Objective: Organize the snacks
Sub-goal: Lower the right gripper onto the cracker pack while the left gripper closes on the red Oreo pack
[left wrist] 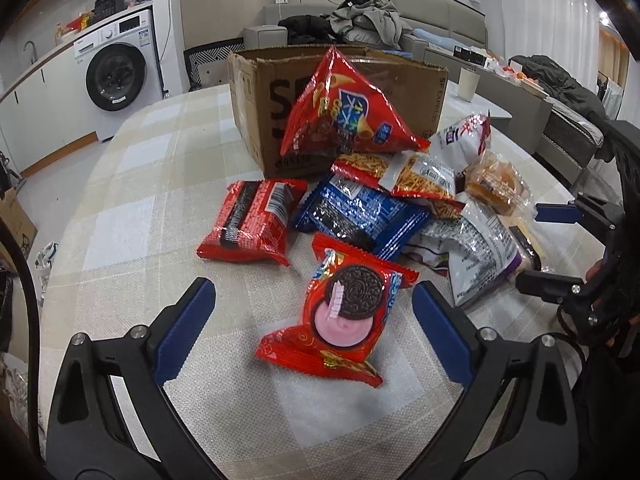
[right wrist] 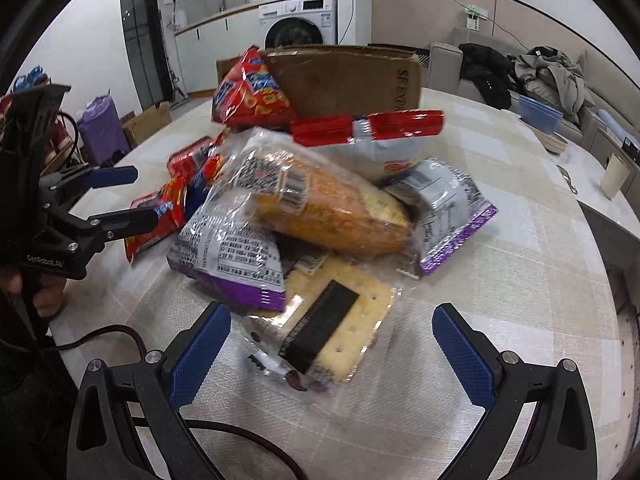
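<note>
A pile of snack packets lies on the checked tablecloth (left wrist: 132, 184) in front of an open cardboard box (left wrist: 260, 92). My left gripper (left wrist: 314, 300) is open, its blue pads on either side of a red Oreo packet (left wrist: 340, 312), not touching it. Behind lie another red packet (left wrist: 252, 220), a blue packet (left wrist: 360, 216), a noodle-stick packet (left wrist: 412, 176) and a red chip bag (left wrist: 344, 116) leaning on the box. My right gripper (right wrist: 332, 326) is open around a clear cracker packet (right wrist: 336, 328). A wrapped bread (right wrist: 332, 208) and silver-purple bags (right wrist: 228, 256) lie beyond it.
The box also shows in the right wrist view (right wrist: 344, 76). A white cup (right wrist: 616, 176) and a blue container (right wrist: 540, 116) stand at the table's far right. A washing machine (left wrist: 116, 68) and a sofa with clothes (left wrist: 368, 20) are beyond the table.
</note>
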`<state>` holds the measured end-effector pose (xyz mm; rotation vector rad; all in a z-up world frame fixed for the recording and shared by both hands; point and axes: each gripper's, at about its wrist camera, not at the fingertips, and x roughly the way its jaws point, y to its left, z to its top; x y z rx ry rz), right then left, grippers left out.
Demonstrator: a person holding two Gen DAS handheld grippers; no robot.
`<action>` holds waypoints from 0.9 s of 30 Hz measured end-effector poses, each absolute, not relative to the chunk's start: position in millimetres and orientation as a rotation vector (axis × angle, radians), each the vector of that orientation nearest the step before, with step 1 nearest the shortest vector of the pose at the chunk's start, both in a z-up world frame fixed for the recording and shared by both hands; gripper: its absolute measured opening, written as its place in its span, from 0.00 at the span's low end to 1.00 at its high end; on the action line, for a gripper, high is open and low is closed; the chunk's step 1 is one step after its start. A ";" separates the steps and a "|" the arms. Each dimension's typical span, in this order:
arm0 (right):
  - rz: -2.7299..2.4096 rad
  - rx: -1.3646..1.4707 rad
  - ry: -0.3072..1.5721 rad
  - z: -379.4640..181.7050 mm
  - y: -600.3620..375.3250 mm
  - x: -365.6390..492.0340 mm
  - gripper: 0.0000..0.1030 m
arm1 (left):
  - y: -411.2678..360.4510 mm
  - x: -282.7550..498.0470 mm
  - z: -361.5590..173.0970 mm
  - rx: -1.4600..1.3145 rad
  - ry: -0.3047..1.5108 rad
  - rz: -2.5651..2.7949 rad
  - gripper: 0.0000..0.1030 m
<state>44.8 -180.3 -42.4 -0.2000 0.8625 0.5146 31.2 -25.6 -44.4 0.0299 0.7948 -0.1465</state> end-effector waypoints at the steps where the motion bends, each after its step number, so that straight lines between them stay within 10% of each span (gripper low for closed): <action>1: 0.502 -0.219 0.870 -43.9 -176.1 43.9 1.00 | -27.5 32.7 -47.1 0.039 0.805 -0.148 0.96; 27: 0.383 -0.212 0.949 -51.9 -196.4 59.9 1.00 | -37.1 61.9 -72.3 0.089 0.918 -0.165 0.96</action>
